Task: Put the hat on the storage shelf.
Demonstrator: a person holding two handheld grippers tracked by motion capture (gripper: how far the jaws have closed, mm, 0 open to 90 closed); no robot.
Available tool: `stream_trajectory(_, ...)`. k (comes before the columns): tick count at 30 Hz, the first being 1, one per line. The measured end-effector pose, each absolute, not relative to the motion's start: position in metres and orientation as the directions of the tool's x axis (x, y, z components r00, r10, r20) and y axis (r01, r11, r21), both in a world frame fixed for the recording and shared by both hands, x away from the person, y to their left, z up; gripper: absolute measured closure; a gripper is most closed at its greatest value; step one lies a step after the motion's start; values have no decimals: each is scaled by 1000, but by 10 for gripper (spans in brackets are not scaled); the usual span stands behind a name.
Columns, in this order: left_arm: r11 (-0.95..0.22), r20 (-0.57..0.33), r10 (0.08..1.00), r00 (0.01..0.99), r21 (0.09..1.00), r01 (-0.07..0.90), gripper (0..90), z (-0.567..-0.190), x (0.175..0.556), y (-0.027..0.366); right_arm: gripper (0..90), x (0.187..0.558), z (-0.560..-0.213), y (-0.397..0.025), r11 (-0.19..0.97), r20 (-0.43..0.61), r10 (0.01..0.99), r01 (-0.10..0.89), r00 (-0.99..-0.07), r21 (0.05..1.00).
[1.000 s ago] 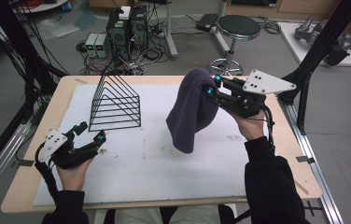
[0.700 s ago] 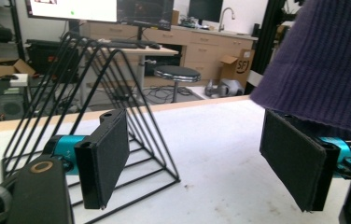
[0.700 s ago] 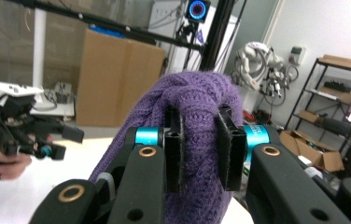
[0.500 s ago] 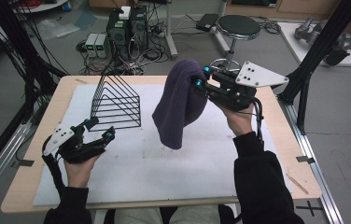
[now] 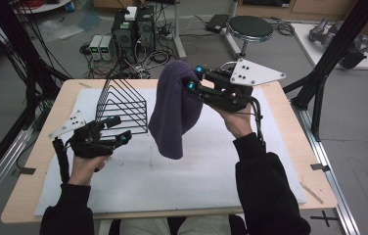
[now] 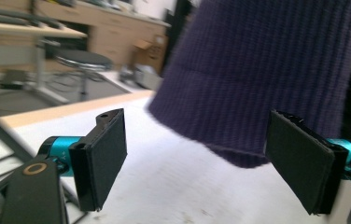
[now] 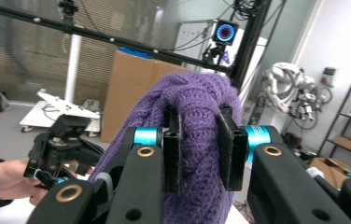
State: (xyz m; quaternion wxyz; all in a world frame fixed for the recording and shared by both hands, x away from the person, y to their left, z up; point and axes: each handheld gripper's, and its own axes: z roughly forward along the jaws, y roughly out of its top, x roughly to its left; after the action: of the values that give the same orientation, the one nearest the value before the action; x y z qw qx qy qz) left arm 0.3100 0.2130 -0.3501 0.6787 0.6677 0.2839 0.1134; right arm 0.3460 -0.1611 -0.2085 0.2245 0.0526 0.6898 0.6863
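Note:
A dark purple knitted beanie (image 5: pixel 174 110) hangs in the air above the white mat, pinched at its crown by my right gripper (image 5: pixel 192 78), which is shut on the knit (image 7: pixel 200 126). Its open hem dangles down toward the mat. My left gripper (image 5: pixel 116 131) is open low over the mat at the left, its jaws wide apart and pointing at the beanie's hem (image 6: pixel 257 93). The left gripper (image 6: pixel 197 158) has nothing between its pads (image 6: pixel 106 154). From the right gripper view the left hand and its gripper (image 7: pixel 59 144) appear farther off.
A black wire rack (image 5: pixel 123 105) stands on the white mat (image 5: pixel 196 181) at the back left, just behind my left gripper. The wooden table (image 5: pixel 299 161) edges surround the mat. Cables, computers and a stool sit on the floor beyond.
My right gripper has carried the beanie up and to the left, toward the middle. My left gripper has lifted and moved right toward the hanging hem.

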Motion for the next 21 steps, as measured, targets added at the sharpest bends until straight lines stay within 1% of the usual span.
stream_trajectory(3,16,-212,499,840,972,236,221,-349,313,206,752,346,-208,-152,53,-240,354,-237,-904,970)
stream_trajectory(6,-9,-206,478,854,971,240,225,-349,316,201,752,345,-208,-144,49,-242,327,-239,-914,970)
stream_trajectory(9,9,-227,453,862,968,250,225,-349,320,201,752,343,-207,-136,51,-244,297,-240,-923,969)
stream_trajectory(12,29,-258,402,879,963,270,222,-350,322,202,750,340,-205,-131,51,-254,270,-249,-929,967)
stream_trajectory(14,23,-275,355,894,958,285,226,-351,323,201,749,339,-205,-129,47,-252,253,-248,-934,967)
stream_trajectory(17,2,-291,314,904,952,306,226,-353,325,198,748,338,-205,-127,44,-246,230,-243,-941,969)
stream_trajectory(18,1,-297,297,908,951,311,238,-354,325,196,748,337,-206,-126,45,-249,225,-245,-942,969)
stream_trajectory(19,2,-298,283,912,951,310,274,-354,325,196,746,337,-206,-125,50,-249,221,-244,-943,969)
stream_trajectory(21,11,-304,269,914,950,312,368,-354,325,195,742,337,-207,-123,60,-254,216,-247,-943,967)
